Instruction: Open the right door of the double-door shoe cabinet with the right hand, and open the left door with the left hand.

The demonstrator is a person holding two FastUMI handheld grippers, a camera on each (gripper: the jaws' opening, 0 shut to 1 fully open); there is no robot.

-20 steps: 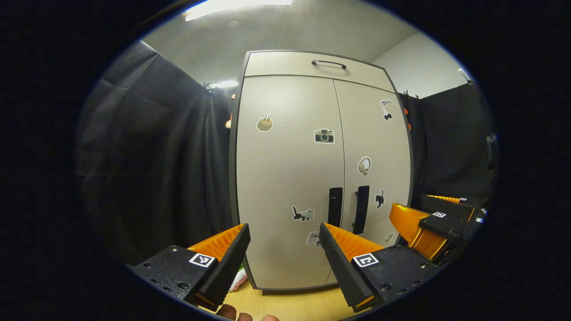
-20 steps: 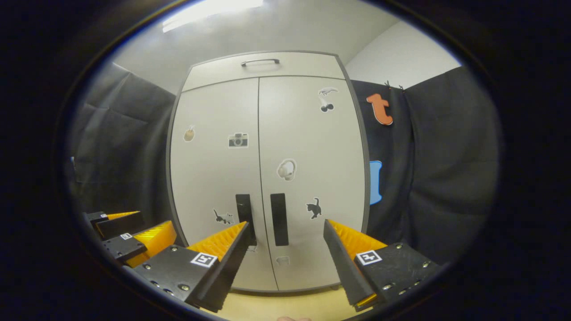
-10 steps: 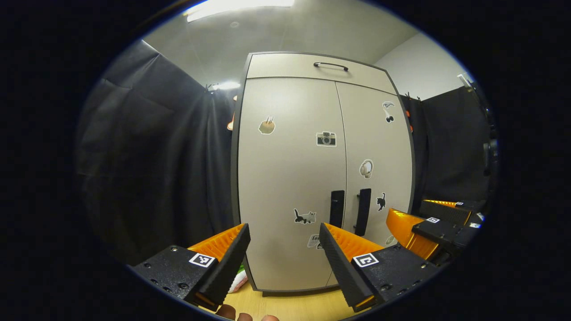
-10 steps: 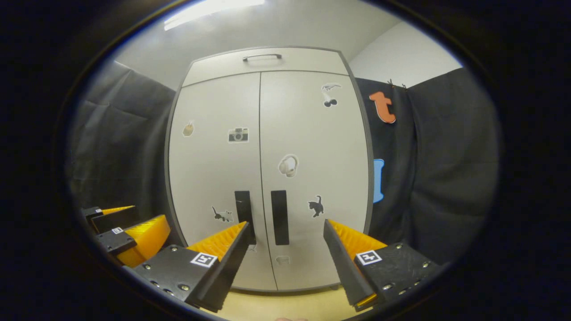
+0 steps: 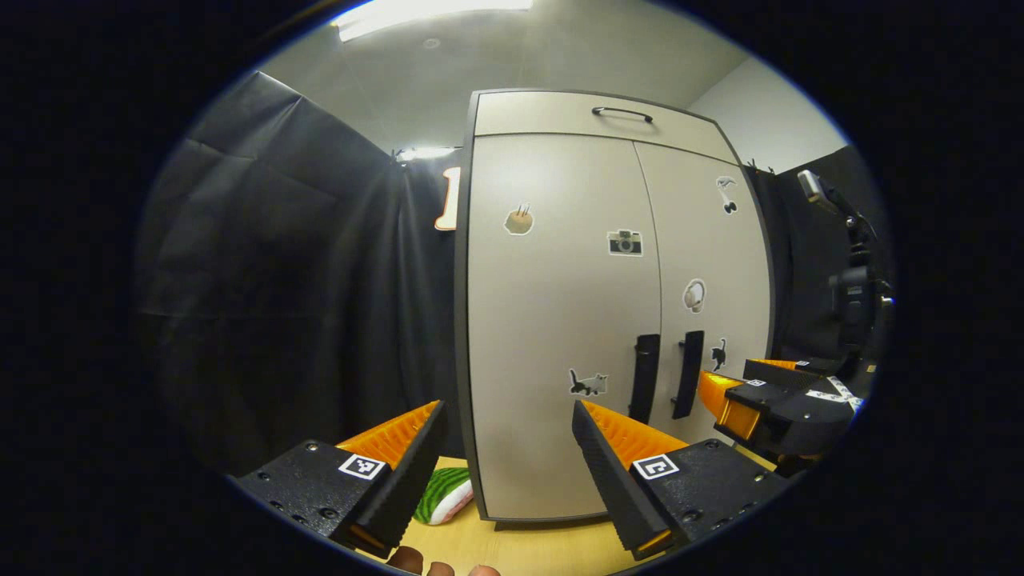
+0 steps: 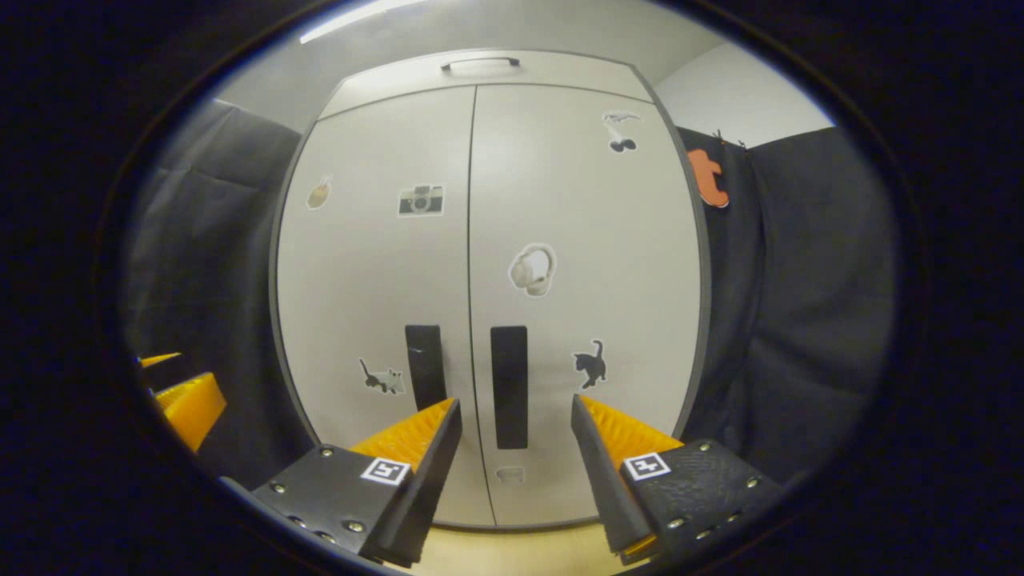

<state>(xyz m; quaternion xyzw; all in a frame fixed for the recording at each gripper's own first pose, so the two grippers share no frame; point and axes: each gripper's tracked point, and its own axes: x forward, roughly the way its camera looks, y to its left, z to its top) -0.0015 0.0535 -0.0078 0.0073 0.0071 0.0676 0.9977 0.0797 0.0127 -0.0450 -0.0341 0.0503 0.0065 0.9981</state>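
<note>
Black cloth (image 5: 280,272) is hanging on both sides of the booth, with a pale ceiling and one strip light (image 5: 432,10) glowing above, and a light wooden floor (image 5: 520,548) is running beneath everything. One shoe cabinet (image 6: 488,264) is standing upright on that floor, against the cloth. It is carrying two tall doors, the left door (image 6: 376,264) and the right door (image 6: 592,256), both sitting closed and flush, meeting at a thin centre seam. One narrow top panel (image 5: 592,120) with a single curved pull is sitting above them. Two dark vertical handles are flanking the seam low down: the left handle (image 6: 426,366) and the right handle (image 6: 510,386). Several small stickers are dotting the doors. One green-and-white object (image 5: 442,494) is lying on the floor just beside the cabinet's left corner.

In the right gripper view, the right gripper (image 6: 512,464) is facing the right handle, jaws spread apart and grasping nothing, not touching the door. In the left gripper view, the left gripper (image 5: 508,464) is hovering before the left door, jaws likewise spread and empty, apart from the cabinet.
</note>
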